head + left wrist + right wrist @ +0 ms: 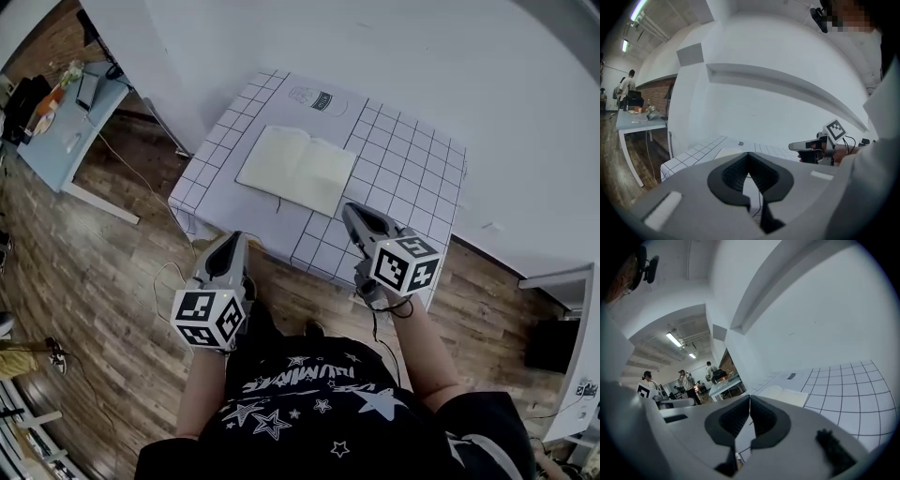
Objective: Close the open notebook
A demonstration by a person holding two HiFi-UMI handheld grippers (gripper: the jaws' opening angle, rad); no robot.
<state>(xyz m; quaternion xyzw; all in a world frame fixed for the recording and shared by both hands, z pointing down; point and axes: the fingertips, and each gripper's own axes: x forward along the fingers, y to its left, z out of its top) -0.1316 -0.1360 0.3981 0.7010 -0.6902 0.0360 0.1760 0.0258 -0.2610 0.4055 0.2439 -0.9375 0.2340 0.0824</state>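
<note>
**Notebook open, both grippers clenched empty**

We see the open notebook (296, 169) lying flat, blank pages up, mid-way across the grid-patterned table (412, 178). At its 12 o'clock is a small printed mark (319, 99), too small for us to read. Our left gripper (234, 240) hangs off the table edge at the notebook's 7 o'clock, jaws pressed together on nothing. Our right gripper (349, 209), at 5 o'clock near the notebook's corner, is likewise clenched empty.
</note>
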